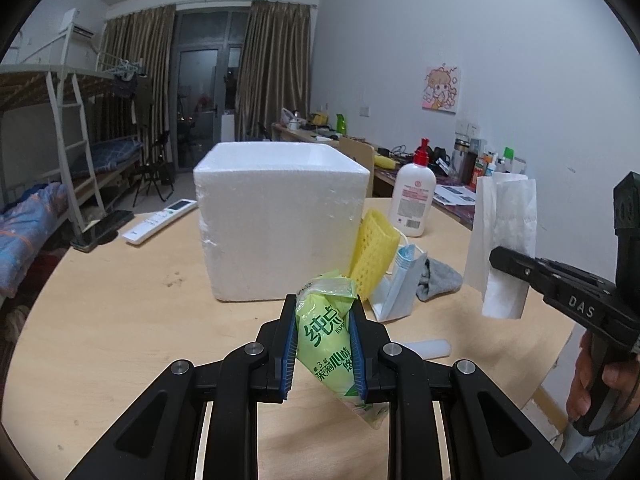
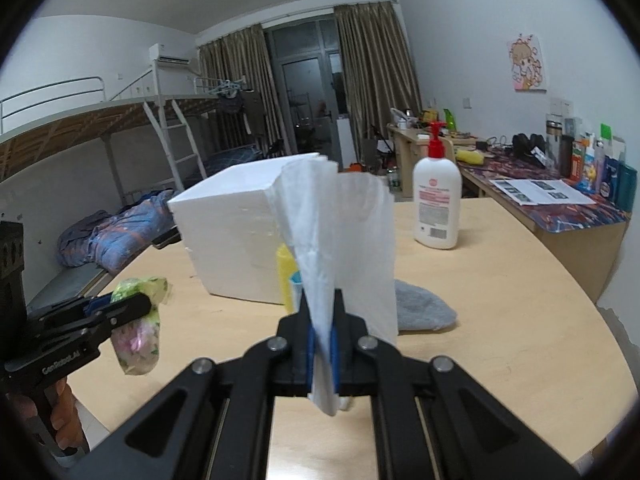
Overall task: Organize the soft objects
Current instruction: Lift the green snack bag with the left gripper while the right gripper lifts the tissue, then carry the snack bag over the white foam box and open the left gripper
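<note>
Left gripper [image 1: 323,344] clenches the green pack [image 1: 334,336] at lower centre; right gripper [image 2: 322,344] pinches the tissue [image 2: 340,240] at centre. Risk: limp tissue slipping before reaching the box [image 1: 280,216].

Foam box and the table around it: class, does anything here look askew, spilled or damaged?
Nothing spilled or broken. The yellow sponge leans tilted against the foam box, and the grey cloth lies crumpled on the table beside it.

You're working in a dorm bedroom: a metal bunk bed [image 1: 60,120] with ladder on the left, brown curtains [image 1: 272,68] over the far balcony door, cluttered desks [image 2: 560,196] along the right wall.
</note>
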{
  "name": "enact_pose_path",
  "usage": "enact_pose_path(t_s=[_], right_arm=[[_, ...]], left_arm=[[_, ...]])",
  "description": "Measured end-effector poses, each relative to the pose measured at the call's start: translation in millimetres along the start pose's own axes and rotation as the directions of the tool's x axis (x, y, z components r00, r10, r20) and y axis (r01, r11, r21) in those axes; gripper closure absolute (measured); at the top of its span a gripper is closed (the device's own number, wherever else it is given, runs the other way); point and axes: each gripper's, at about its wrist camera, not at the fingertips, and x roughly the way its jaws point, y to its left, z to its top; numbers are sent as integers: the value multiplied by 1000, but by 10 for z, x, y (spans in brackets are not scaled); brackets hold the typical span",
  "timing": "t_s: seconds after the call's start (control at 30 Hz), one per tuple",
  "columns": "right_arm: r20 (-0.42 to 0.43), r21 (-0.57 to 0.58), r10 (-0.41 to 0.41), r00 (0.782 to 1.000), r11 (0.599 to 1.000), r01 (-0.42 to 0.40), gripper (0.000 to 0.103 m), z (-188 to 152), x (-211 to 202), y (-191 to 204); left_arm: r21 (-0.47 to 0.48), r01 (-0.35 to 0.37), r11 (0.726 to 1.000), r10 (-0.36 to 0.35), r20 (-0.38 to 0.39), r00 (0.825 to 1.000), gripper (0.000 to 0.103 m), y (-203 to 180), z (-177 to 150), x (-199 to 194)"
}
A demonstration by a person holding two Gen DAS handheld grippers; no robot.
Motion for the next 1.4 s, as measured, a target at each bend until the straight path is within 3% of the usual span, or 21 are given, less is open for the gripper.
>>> enact_pose_path(t_s=[0.5, 0.67, 1.03, 1.4], right_arm=[[2, -65, 151, 988, 986, -151, 94, 65, 196, 474], [-6, -86, 172, 985, 981, -172, 94, 107, 275, 574], [42, -127, 200, 979, 973, -193, 94, 556, 239, 678], [39, -137, 225, 974, 966, -218, 94, 960, 473, 705]], left_arm=[[-17, -109, 994, 109, 62, 992, 79, 271, 88, -321], [-26, -101, 995, 102, 64, 993, 79, 289, 177, -337], [-9, -90, 996, 91, 102, 991, 79, 288, 745, -334], [-3, -108, 994, 108, 88, 990, 79, 311, 1231, -100]])
